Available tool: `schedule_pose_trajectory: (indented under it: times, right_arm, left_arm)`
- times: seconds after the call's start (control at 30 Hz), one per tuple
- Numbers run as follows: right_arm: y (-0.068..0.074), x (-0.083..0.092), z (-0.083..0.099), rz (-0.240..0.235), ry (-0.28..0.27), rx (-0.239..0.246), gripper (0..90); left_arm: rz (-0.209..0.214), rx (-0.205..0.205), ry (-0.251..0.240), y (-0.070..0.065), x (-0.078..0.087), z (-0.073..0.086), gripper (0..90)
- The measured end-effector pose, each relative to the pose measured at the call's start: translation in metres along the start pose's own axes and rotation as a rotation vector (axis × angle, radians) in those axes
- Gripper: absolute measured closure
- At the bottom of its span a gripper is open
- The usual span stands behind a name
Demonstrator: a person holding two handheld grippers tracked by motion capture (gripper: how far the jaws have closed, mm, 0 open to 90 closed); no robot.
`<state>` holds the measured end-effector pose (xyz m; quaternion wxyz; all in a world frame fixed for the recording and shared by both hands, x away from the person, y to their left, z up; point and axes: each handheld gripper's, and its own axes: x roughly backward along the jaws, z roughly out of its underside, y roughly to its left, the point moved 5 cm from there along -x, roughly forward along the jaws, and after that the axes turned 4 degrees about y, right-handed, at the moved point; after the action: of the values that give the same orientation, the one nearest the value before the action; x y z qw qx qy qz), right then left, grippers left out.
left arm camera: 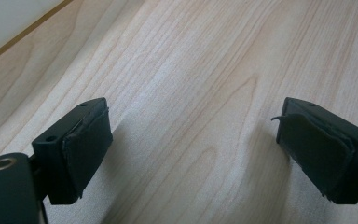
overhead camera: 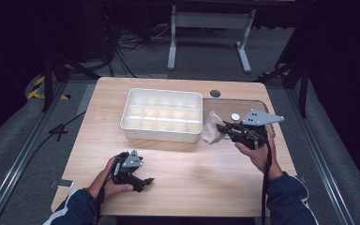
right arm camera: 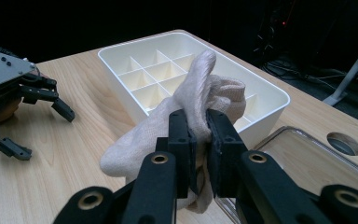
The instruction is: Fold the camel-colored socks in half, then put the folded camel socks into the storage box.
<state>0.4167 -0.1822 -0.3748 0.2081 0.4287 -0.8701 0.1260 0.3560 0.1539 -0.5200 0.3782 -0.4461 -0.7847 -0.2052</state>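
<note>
One beige sock (right arm camera: 186,116), soft and bunched into folds, hangs pinched between the clenched jaws of the right gripper (right arm camera: 199,140), lifted clear of the table (overhead camera: 178,159). Just ahead of those jaws stands the white divided tray (overhead camera: 161,115), every compartment bare, so the pick-up looks done while the placing into a cell is probably what is left. Well off to the side, the left gripper (left arm camera: 193,149) rests low over the wood, jaws spread with nothing between them.
</note>
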Motion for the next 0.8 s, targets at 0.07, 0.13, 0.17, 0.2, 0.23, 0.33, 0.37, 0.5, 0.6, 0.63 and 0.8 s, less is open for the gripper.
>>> schedule_pose_trajectory:
  times: [0.07, 0.13, 0.17, 0.2, 0.23, 0.33, 0.37, 0.5, 0.6, 0.63, 0.8]
  right_arm:
    - [-0.001, -0.001, -0.001, 0.001, 0.001, 0.001, 81.2]
    - [-0.003, -0.003, -0.003, 0.004, 0.004, 0.004, 81.2]
    - [-0.003, -0.003, -0.003, 0.004, 0.004, 0.004, 81.2]
    - [-0.004, -0.004, -0.005, 0.004, 0.004, 0.006, 81.2]
    - [-0.005, -0.005, -0.006, 0.007, 0.005, 0.009, 81.3]
    - [-0.008, -0.008, -0.010, 0.008, 0.010, 0.012, 81.2]
    - [-0.008, -0.009, -0.010, 0.010, 0.011, 0.013, 81.2]
    - [-0.012, -0.013, -0.012, 0.016, 0.020, 0.020, 81.2]
    - [-0.013, -0.016, -0.013, 0.020, 0.027, 0.020, 81.2]
    - [-0.014, -0.019, -0.014, 0.023, 0.037, 0.020, 81.2]
    - [-0.016, -0.024, -0.018, 0.029, 0.041, 0.024, 81.2]
  left_arm:
    - [0.000, 0.000, 0.000, 0.000, 0.000, 0.000, 10.2]
    - [0.000, 0.000, 0.000, 0.000, 0.000, 0.000, 10.2]
    - [0.000, 0.000, 0.000, 0.000, 0.000, 0.000, 10.2]
    - [0.000, 0.000, 0.000, 0.000, 0.000, 0.000, 10.2]
    - [-0.001, 0.002, 0.000, 0.000, 0.000, 0.000, 10.3]
    - [-0.001, 0.001, 0.000, 0.000, 0.000, 0.000, 10.3]
    - [-0.001, 0.002, 0.000, 0.000, 0.000, 0.000, 10.3]
    - [-0.003, 0.005, -0.002, -0.001, 0.000, 0.000, 10.3]
    - [-0.003, 0.005, -0.003, -0.001, 0.000, 0.000, 10.3]
    - [-0.003, 0.004, -0.003, -0.001, 0.000, 0.000, 10.3]
    - [-0.004, 0.013, -0.006, -0.001, 0.000, 0.000, 10.4]
